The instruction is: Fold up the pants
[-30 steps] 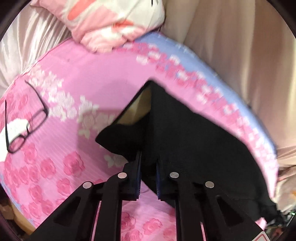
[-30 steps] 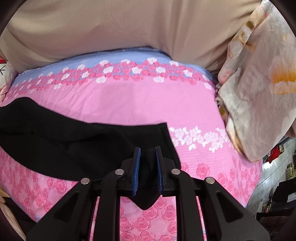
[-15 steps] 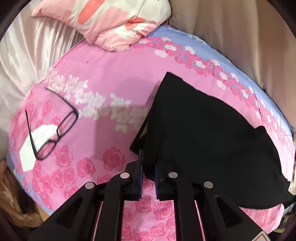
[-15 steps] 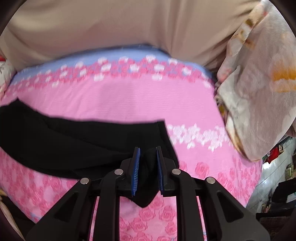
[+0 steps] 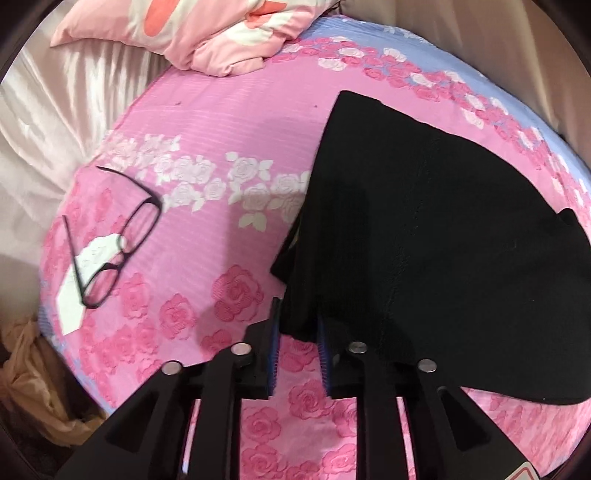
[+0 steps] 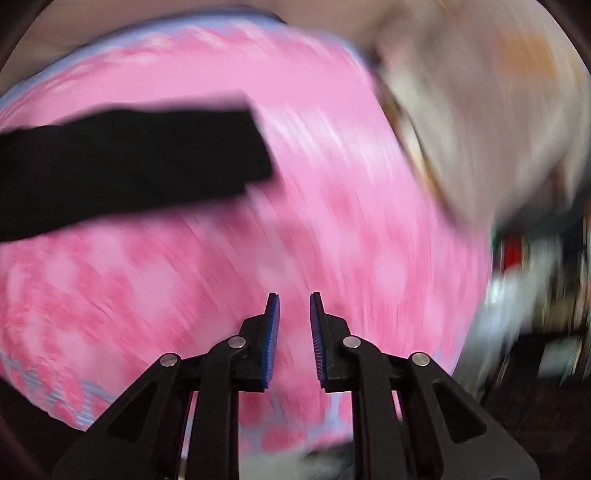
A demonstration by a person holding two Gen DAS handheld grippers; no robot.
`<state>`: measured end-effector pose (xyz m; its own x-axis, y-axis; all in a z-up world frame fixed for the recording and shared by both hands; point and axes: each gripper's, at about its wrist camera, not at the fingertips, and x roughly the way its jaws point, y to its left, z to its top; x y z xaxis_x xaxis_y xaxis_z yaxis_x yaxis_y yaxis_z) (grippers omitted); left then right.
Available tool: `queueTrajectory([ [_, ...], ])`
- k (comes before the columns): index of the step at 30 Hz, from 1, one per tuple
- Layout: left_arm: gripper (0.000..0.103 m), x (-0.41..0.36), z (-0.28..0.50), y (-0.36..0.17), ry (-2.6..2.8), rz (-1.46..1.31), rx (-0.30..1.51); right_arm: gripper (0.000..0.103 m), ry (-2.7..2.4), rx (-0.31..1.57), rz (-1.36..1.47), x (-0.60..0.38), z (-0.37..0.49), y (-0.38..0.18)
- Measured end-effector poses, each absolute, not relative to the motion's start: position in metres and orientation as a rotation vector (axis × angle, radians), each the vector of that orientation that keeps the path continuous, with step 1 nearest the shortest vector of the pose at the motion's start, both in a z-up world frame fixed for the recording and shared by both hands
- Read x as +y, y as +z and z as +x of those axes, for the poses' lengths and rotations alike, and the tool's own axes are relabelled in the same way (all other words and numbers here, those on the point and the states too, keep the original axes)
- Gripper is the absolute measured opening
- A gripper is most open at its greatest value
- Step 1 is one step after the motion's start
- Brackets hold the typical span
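The black pants lie folded on the pink rose-patterned bed, spread from the middle to the right in the left wrist view. My left gripper is shut on the near left corner of the pants. In the blurred right wrist view the pants lie as a dark band at the upper left. My right gripper is open and empty, well apart from the pants, over bare bedding.
Black-framed glasses rest on a white paper at the bed's left edge. A pink and white pillow lies at the far end. A pale floral quilt bunches at the right. A beige curtain hangs behind.
My right gripper let go of the pants and pulled back fast, so its view is blurred. My left gripper lowered its corner of the pants toward the bed.
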<state>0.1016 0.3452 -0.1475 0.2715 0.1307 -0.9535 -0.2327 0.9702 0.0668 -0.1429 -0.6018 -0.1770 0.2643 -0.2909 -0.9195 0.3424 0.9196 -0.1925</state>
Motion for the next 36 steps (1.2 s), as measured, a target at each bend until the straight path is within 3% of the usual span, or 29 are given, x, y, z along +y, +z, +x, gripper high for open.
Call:
queueTrajectory([
  [2, 0.022, 0.342, 0.1, -0.138, 0.255, -0.068, 1.271, 0.019, -0.486, 1.171, 0.225, -0.619, -0.157, -0.173],
  [4, 0.032, 0.339, 0.097, -0.127, 0.299, -0.034, 1.256, 0.024, -0.461, 1.08, 0.342, -0.625, -0.154, -0.16],
  [5, 0.036, 0.338, 0.096, -0.119, 0.352, -0.008, 1.237, 0.046, -0.417, 1.043, 0.41, -0.627, -0.143, -0.154],
  [6, 0.05, 0.339, 0.093, -0.109, 0.402, -0.009, 1.208, 0.065, -0.386, 1.024, 0.453, -0.627, -0.129, -0.15],
  [7, 0.062, 0.341, 0.092, -0.103, 0.433, -0.021, 1.184, 0.066, -0.373, 1.014, 0.466, -0.627, -0.122, -0.149],
  [11, 0.063, 0.332, 0.083, -0.066, 0.579, -0.059, 1.042, 0.064, -0.328, 1.003, 0.512, -0.628, -0.076, -0.168],
  [13, 0.063, 0.322, 0.081, -0.05, 0.586, -0.11, 1.002, 0.051, -0.33, 1.047, 0.53, -0.63, -0.062, -0.186],
  [15, 0.065, 0.303, 0.079, -0.036, 0.553, -0.182, 0.963, 0.021, -0.304, 1.111, 0.531, -0.627, -0.054, -0.204],
  [17, 0.065, 0.282, 0.082, -0.03, 0.517, -0.207, 0.95, 0.012, -0.265, 1.131, 0.423, -0.609, -0.045, -0.199],
  [19, 0.066, 0.259, 0.083, -0.025, 0.492, -0.206, 0.94, 0.011, -0.246, 1.124, 0.314, -0.594, -0.038, -0.182],
  [24, 0.066, 0.205, 0.077, -0.031, 0.378, -0.176, 0.955, 0.011, -0.182, 0.823, 0.173, -0.573, -0.052, -0.072],
  [26, 0.068, 0.186, 0.077, -0.039, 0.33, -0.179, 0.972, 0.013, -0.209, 0.907, 0.127, -0.589, -0.046, -0.101],
  [27, 0.069, 0.179, 0.077, -0.044, 0.309, -0.185, 0.986, 0.021, -0.228, 0.984, 0.173, -0.605, -0.044, -0.131],
  [30, 0.069, 0.159, 0.08, -0.064, 0.296, -0.156, 1.049, 0.022, -0.4, 1.217, 0.242, -0.632, -0.049, -0.2],
  [36, 0.069, 0.154, 0.077, -0.078, 0.286, -0.116, 1.079, 0.023, -0.509, 0.924, 0.387, -0.607, -0.074, -0.142],
])
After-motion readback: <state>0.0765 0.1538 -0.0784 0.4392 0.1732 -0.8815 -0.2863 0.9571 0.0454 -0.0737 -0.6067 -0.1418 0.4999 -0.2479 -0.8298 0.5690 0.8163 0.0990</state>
